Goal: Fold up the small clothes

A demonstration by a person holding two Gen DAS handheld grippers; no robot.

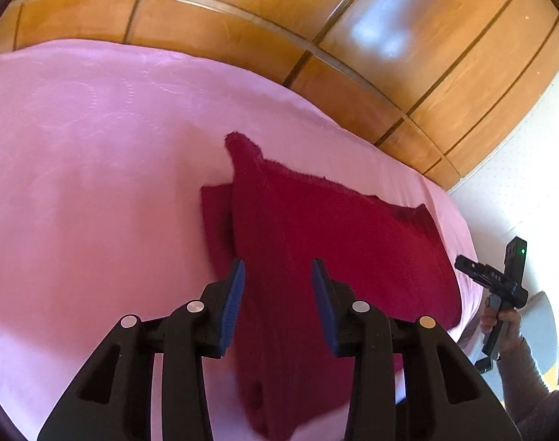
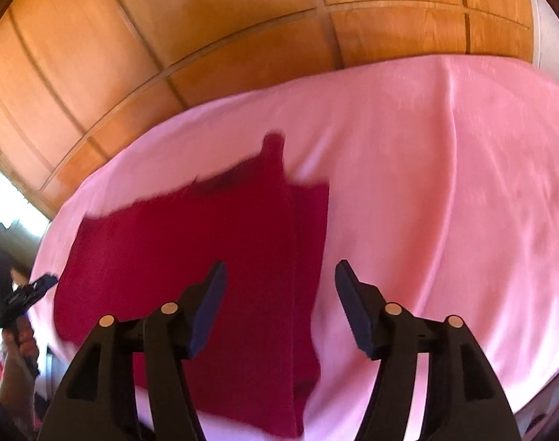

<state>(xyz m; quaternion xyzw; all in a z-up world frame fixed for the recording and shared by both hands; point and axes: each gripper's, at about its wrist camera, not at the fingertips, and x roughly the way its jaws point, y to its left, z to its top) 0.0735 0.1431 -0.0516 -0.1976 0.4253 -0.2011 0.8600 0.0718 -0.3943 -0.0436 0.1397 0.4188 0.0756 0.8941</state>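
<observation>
Garment [image 1: 316, 242] partly folded on bed [image 1: 95, 165]; both hand-held grippers, left [image 1: 278, 275] and right [image 2: 280, 279], released. Next: grasp an edge.

We see warm, bright light in both views, with blown-out glare patches on the glossy wooden wardrobe [image 1: 386, 25]. Fisheye bending curves the edges and darkens corners. Our right wrist view is motion-blurred; the left is sharper.
</observation>
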